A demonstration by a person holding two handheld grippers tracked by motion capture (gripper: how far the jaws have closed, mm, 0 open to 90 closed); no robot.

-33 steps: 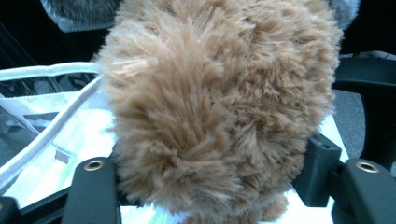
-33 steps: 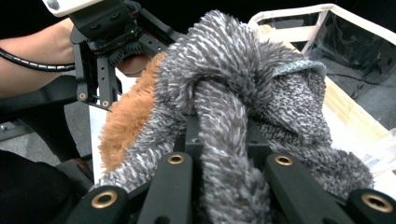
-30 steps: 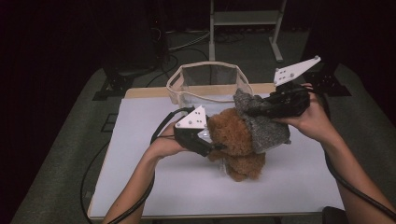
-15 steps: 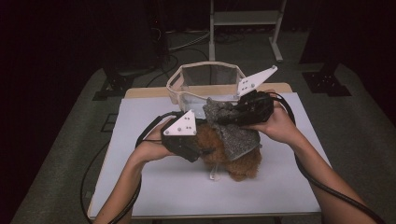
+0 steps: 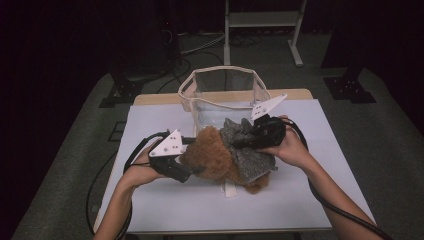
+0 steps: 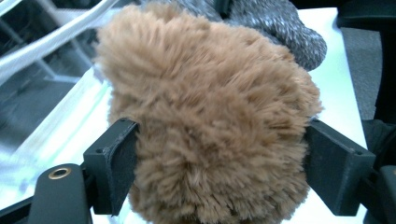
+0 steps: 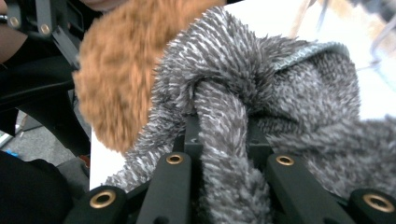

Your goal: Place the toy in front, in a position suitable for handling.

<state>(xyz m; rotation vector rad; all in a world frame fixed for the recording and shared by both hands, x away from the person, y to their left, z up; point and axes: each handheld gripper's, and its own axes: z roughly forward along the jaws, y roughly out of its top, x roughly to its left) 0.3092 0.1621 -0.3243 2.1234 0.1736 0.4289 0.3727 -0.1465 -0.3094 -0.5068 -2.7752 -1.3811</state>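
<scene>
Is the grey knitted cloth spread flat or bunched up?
Bunched: the right gripper pinches a fold of the grey cloth, draped over the brown plush toy.

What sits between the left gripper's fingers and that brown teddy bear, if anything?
Nothing visible does. In the left gripper view the teddy bear bulges between the left gripper fingers, fur against both pads. The grey knitted garment lies on the bear's far side, pinched by the right gripper.
</scene>
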